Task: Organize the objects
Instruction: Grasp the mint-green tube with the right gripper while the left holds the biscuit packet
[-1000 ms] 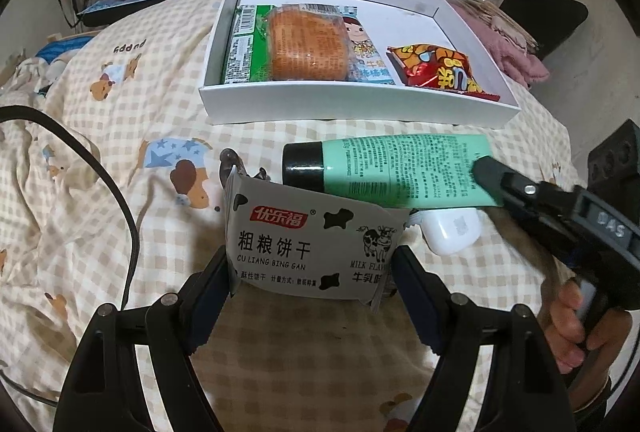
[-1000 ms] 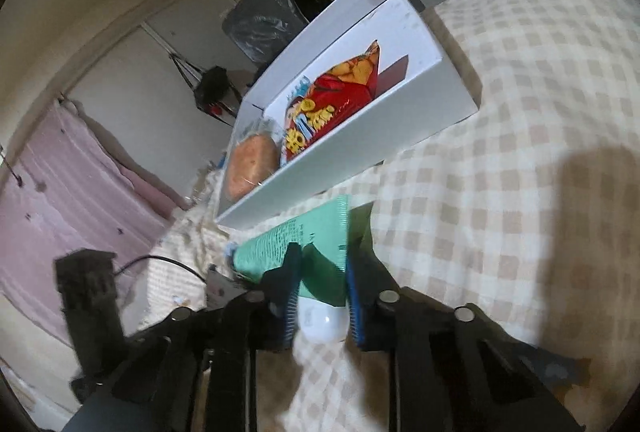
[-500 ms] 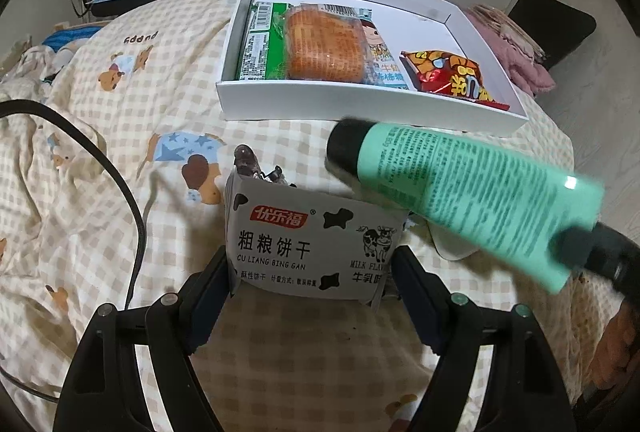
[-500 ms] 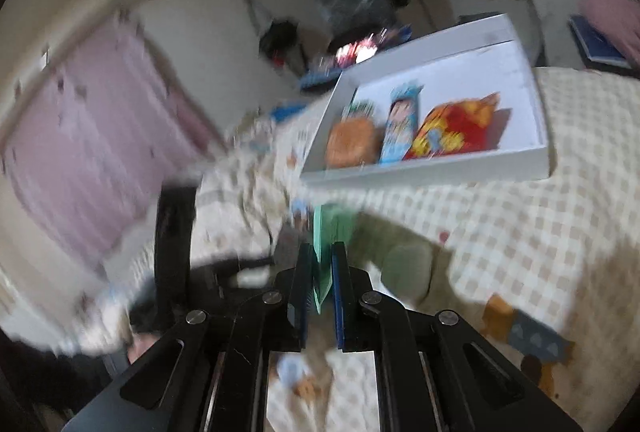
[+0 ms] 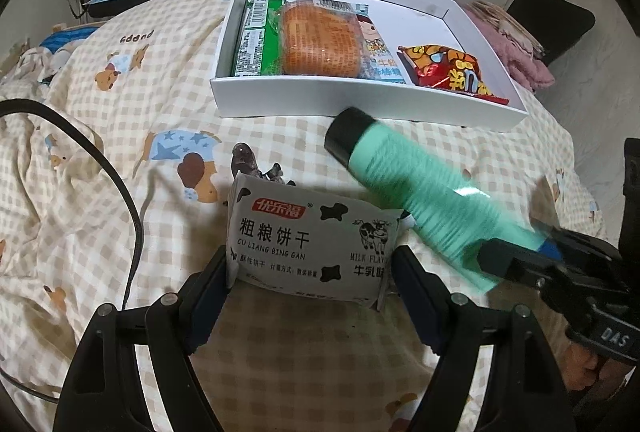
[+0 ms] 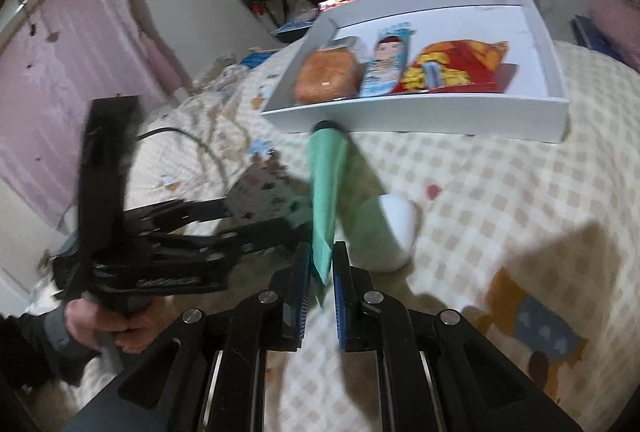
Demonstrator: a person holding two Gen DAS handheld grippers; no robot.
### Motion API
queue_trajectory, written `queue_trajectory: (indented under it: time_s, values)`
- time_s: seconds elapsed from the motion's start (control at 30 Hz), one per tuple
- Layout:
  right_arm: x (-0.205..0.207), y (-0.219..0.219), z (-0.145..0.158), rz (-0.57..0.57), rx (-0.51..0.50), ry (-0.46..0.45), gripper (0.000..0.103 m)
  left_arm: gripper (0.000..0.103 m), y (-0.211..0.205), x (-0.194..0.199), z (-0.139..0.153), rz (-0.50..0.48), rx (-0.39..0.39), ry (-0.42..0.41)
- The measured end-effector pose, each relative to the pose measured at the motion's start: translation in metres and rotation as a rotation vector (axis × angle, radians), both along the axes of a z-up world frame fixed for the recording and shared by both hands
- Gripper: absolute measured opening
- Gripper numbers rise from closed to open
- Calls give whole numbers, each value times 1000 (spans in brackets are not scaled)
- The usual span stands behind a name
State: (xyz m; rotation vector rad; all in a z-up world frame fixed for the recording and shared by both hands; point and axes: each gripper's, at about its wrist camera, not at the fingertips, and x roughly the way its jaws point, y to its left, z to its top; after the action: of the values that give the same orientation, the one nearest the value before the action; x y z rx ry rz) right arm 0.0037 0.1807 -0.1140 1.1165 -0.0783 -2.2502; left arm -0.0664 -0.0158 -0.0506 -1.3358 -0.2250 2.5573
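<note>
**Green tube lifted by its crimped end, biscuit pack held below the box**

Green tube [image 6: 326,192] runs up the middle of the right wrist view, its flat crimped end between the blue pads of the right gripper [image 6: 320,272], whose jaws are opening slightly though the tube is still held. Its black cap points at the white box [image 6: 420,116] in the upper half of the frame. In the left wrist view the tube [image 5: 420,200] slants from centre to lower right, blurred. The left gripper [image 5: 308,272], angled downward at bottom centre, clamps a biscuit pack [image 5: 308,236] across its width, jaws wide. A hand [image 6: 100,320] grips that tool's handle at lower left.
</note>
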Motion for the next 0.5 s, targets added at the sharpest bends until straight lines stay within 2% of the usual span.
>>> queue_trajectory:
  time_s: [0.03, 0.07, 0.1, 0.23, 0.37, 0.43, 0.5]
  values:
    - [-1, 1, 0, -4, -18, 5, 46, 82, 0, 0, 0, -1, 0, 0]
    - [-1, 2, -1, 2, -56, 3, 59, 82, 0, 0, 0, -1, 0, -1]
    - [-1, 1, 0, 18, -75, 3, 64, 82, 0, 0, 0, -1, 0, 0]
    - [4, -5, 5, -9, -59, 93, 63, 82, 0, -1, 0, 2, 7, -4]
    - [1, -11, 3, -16, -32, 96, 50, 82, 2, -1, 0, -2, 0, -5]
    - [-2, -13, -3, -24, -24, 88, 27, 82, 2, -1, 0, -2, 0, -6]
    - [-5, -13, -8, -43, -26, 76, 13, 82, 2, -1, -1, -3, -1, -9]
